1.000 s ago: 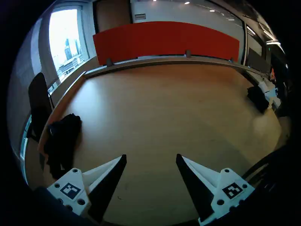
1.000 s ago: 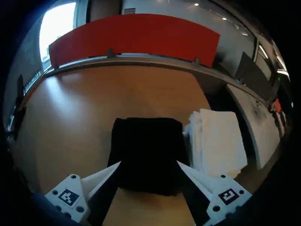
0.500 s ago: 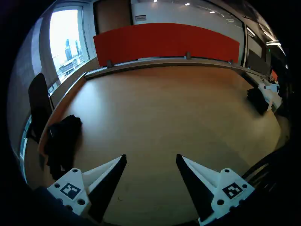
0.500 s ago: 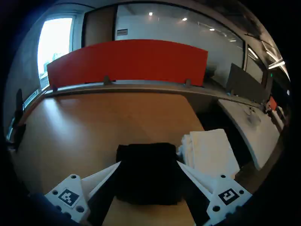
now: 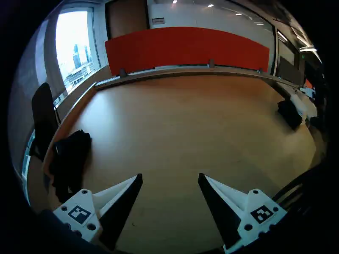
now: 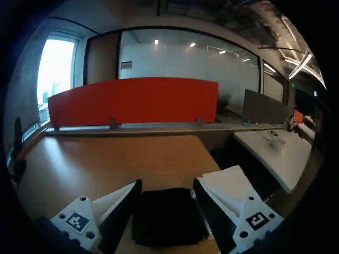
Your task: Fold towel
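One broad wooden surface [image 5: 182, 118] carries everything we see, and it runs back to a long red divider [image 5: 186, 44] standing along its far edge. Left of the divider in the left gripper view we see a bright window [image 5: 76, 46], and below it a dark chair [image 5: 42, 114] just off the surface's left edge. In the right gripper view a white desk [image 6: 275, 154] lies to the right, set apart from the wooden surface by a dark gap.

Next in size, a heap of dark cloth [image 5: 70, 161] lies crumpled at the left edge of the surface in the left gripper view. We cannot tell what kind of cloth it is. The stack of white towels [image 6: 233, 175] sits near the right-hand edge of the surface, partly behind one finger of the right claw [image 6: 167, 182]. Just beside the stack, on its left, lies the folded black towel [image 6: 167, 216], flat on the surface and squared up.

The right claw is spread wide, its two fingers flanking the black towel without pressing on it; whether they brush its edges we cannot tell. The left claw [image 5: 170, 175] is likewise spread, with bare wood between its fingers, and it is well apart from the heap.
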The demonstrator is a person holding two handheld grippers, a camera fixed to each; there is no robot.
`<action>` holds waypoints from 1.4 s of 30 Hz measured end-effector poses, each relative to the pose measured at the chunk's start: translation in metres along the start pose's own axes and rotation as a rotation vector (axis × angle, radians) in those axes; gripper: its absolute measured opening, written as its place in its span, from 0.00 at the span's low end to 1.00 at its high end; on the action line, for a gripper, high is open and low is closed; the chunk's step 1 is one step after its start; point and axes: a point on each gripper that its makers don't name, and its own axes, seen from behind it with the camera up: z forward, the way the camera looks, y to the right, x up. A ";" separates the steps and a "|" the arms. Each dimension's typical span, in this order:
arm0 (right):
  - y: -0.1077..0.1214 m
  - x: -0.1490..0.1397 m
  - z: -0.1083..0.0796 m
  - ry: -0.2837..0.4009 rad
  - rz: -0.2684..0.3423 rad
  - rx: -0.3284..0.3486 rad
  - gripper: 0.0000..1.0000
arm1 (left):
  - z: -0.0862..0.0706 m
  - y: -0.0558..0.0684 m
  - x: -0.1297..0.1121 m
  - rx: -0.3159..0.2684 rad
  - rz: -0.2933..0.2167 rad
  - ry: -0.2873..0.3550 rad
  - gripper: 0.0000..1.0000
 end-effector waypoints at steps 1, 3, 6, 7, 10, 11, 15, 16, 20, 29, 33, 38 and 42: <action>0.000 0.002 0.000 0.011 0.003 -0.002 0.94 | 0.000 0.000 0.000 0.000 -0.001 0.001 0.98; 0.000 0.007 -0.001 0.030 0.009 -0.005 0.94 | -0.001 -0.001 0.000 0.001 -0.002 0.002 0.98; -0.001 0.013 -0.002 0.054 0.011 -0.013 0.94 | -0.002 -0.001 0.000 0.002 -0.006 0.003 0.98; -0.001 0.019 -0.003 0.067 0.010 -0.020 0.94 | -0.002 -0.001 0.000 0.002 -0.008 0.002 0.98; -0.001 0.034 -0.007 0.110 0.008 -0.043 0.94 | -0.002 -0.002 0.000 0.002 -0.011 0.001 0.98; -0.001 0.040 -0.008 0.128 0.006 -0.052 0.94 | -0.001 -0.002 0.000 0.002 -0.012 0.001 0.98; -0.004 0.055 -0.012 0.191 -0.003 -0.062 0.94 | -0.001 -0.001 -0.001 0.000 -0.014 0.000 0.98; -0.006 0.056 -0.012 0.195 -0.006 -0.057 0.94 | -0.001 -0.001 -0.001 -0.001 -0.014 0.001 0.98; -0.013 0.059 -0.011 0.202 -0.013 -0.044 0.94 | -0.001 0.001 -0.001 -0.003 -0.014 0.004 0.98; -0.028 0.072 -0.012 0.217 -0.009 -0.021 0.94 | 0.001 -0.002 0.009 -0.002 -0.021 0.036 0.98; -0.034 0.079 -0.013 0.222 -0.004 -0.013 0.94 | 0.001 -0.006 0.020 0.002 -0.029 0.076 0.98; -0.043 0.086 -0.017 0.227 -0.006 0.001 0.94 | 0.003 -0.014 0.036 0.012 -0.050 0.124 0.98; -0.053 0.094 -0.020 0.237 -0.005 0.017 0.94 | 0.008 -0.021 0.050 0.017 -0.070 0.158 0.97</action>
